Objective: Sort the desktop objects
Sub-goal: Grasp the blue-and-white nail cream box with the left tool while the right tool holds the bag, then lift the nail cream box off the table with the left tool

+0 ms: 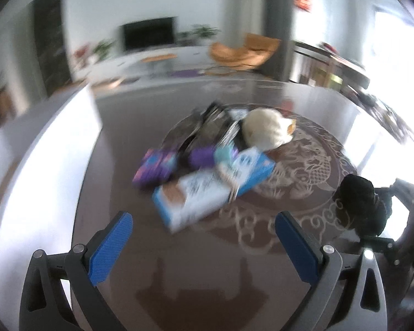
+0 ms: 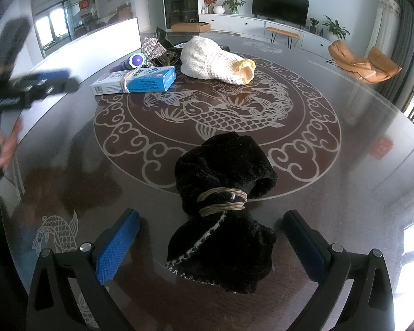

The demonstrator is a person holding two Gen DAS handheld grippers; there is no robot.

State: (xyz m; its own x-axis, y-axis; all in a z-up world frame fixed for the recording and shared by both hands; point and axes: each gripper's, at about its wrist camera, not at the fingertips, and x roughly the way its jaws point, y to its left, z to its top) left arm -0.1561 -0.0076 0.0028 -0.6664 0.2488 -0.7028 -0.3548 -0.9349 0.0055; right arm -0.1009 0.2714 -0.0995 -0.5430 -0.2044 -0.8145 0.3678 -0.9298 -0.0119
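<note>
The surface point(image 2: 331, 182) was seen to be shiny and smooth. The black bundle point(image 2: 223, 193) looked fuzzy, the white bag point(image 2: 207, 60) knitted, the box point(image 2: 140, 81) cardboard.

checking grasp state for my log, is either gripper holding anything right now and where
Nothing is held. The right gripper is open with the black cloth bundle lying between its fingers, ungripped. The left gripper is open over bare table.
</note>
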